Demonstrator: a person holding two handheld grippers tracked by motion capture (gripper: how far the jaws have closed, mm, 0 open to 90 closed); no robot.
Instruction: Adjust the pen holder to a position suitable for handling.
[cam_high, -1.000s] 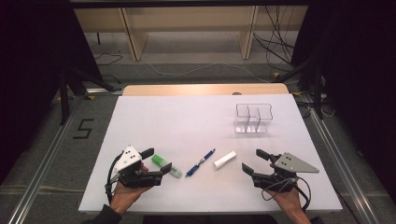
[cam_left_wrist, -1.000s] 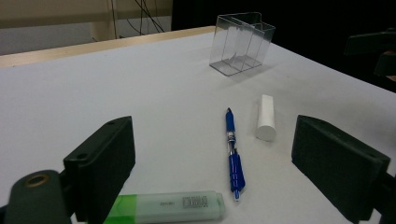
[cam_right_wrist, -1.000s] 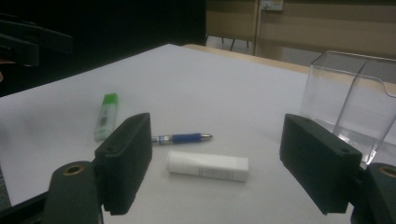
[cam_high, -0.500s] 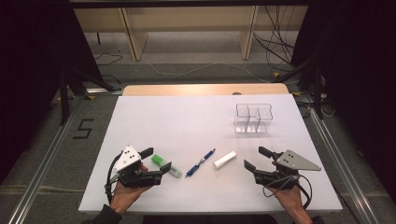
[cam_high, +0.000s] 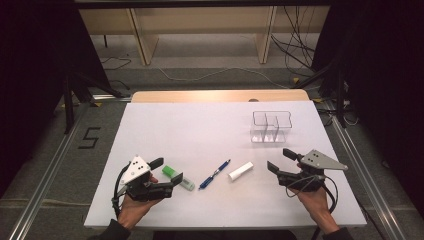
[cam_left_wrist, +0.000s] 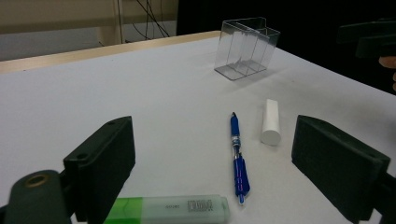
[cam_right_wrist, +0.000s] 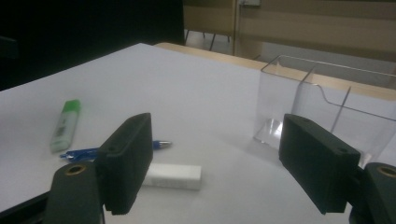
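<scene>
At the near edge of the white table top (cam_high: 200, 125), both of the person's hands come in from the bottom, each wrapped around a black two-jaw gripper. The left hand (cam_high: 132, 207) sits palm-up-ish under its tool, and the left gripper (cam_high: 167, 176) points to the right across the table with its jaws wide apart, nothing between them. The right hand (cam_high: 312, 197) does the same on the other side, and the right gripper (cam_high: 280, 161) aims left toward the middle, jaws also spread wide and empty. Both hover low near the table.

Just past the left gripper's tips lies the green highlighter with a translucent cap (cam_high: 178, 178), right beside the lower jaw; whether they touch I can't tell. In the left gripper view it lies crosswise at the bottom between the jaws (cam_left_wrist: 173, 209). Next along is the blue ballpoint pen (cam_high: 214, 174), lying at a slant, near the highlighter but apart from it. Then the small white cylindrical tube (cam_high: 240, 171), just beside the pen's tip end and a fair way short of the right gripper.

Farther back on the right side stands the clear plastic organiser box with dividers (cam_high: 270, 126), upright and well apart from the rest.
</scene>
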